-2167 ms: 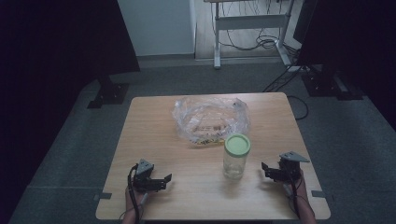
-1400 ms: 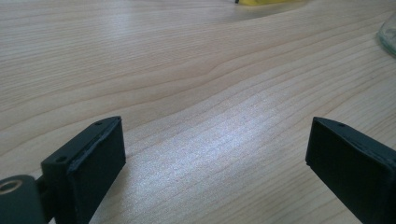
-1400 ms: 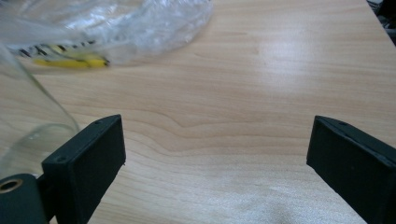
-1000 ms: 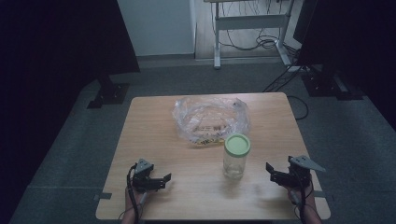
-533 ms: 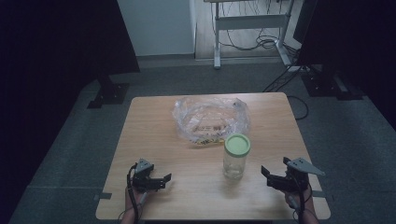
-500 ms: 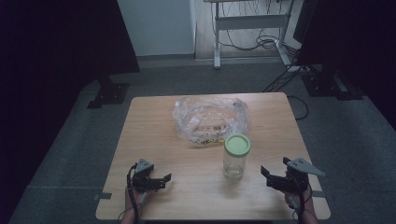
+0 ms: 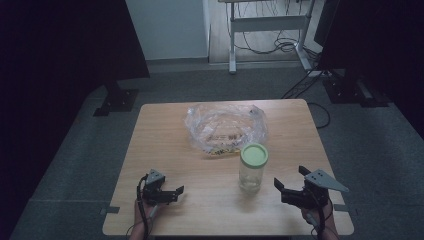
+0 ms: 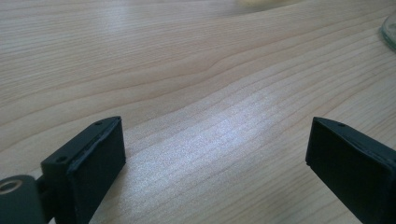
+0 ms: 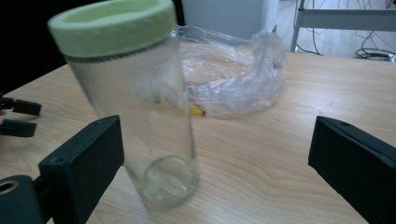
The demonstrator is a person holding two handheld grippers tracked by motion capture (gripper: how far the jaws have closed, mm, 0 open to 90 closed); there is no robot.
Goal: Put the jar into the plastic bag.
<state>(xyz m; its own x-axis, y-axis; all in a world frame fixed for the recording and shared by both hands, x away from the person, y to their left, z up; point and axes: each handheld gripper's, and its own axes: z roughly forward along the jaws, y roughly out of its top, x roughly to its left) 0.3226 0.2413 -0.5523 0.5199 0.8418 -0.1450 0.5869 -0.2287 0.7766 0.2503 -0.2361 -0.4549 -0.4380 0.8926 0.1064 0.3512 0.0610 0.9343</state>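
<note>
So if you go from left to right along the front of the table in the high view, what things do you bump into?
Left gripper → glass jar with its green lid → right gripper. The clear plastic bag lies farther back, so it is left out of the row.

Floor: grey carpet (image 7: 75,165) around my wooden table (image 7: 165,135).
Far: white wall (image 7: 167,27), metal desk frame (image 7: 265,22), cables (image 7: 272,45).
</note>
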